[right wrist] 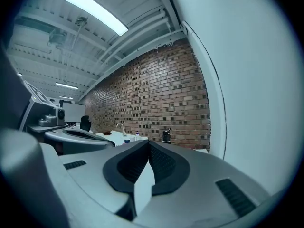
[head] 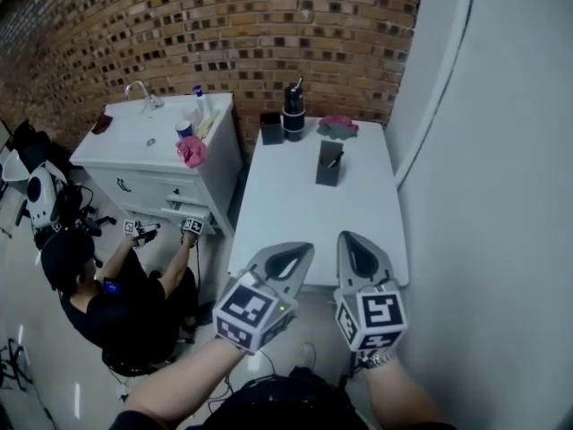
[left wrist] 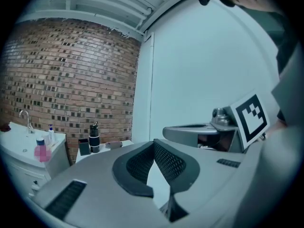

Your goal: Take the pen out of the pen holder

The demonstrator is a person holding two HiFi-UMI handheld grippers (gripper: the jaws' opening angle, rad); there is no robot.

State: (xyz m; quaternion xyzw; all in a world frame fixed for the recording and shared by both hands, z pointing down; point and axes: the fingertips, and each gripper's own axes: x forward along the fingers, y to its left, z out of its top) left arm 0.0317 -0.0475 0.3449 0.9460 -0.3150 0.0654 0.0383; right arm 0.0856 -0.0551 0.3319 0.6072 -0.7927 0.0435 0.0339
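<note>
1. Two handheld grippers sit side by side at the bottom of the head view, just short of the near edge of a white surface (head: 295, 204), both aimed roughly level toward it.
2. On the left gripper (head: 304, 248), the grey fingers (left wrist: 167, 163) meet at their tips with nothing between them. Only a sliver of the white surface shows through the gap lower down.
3. On the right gripper (head: 350, 236), the fingers (right wrist: 164, 164) are likewise pressed together at the tips and hold nothing.
4. One dark, square pen holder (head: 328, 168) stands upright on the far half of the surface, toward its right side and well apart from both grippers.
5. One dark pen (head: 334, 160) still sits in the pen holder, leaning, with its top poking above the rim.
6. Three more things line the far edge of the surface, against a brick wall (head: 224, 34): a small black box (head: 271, 129), a black bottle (head: 293, 110) just beside it, and a crumpled pink and grey cloth (head: 337, 126) to the right.
7. Left of the surface stands a white sink cabinet (head: 170, 164) with bottles and a pink item on top.
8. One person (head: 116, 303) in dark clothing sits low in front of that cabinet, holding another pair of marker-cube grippers.
</note>
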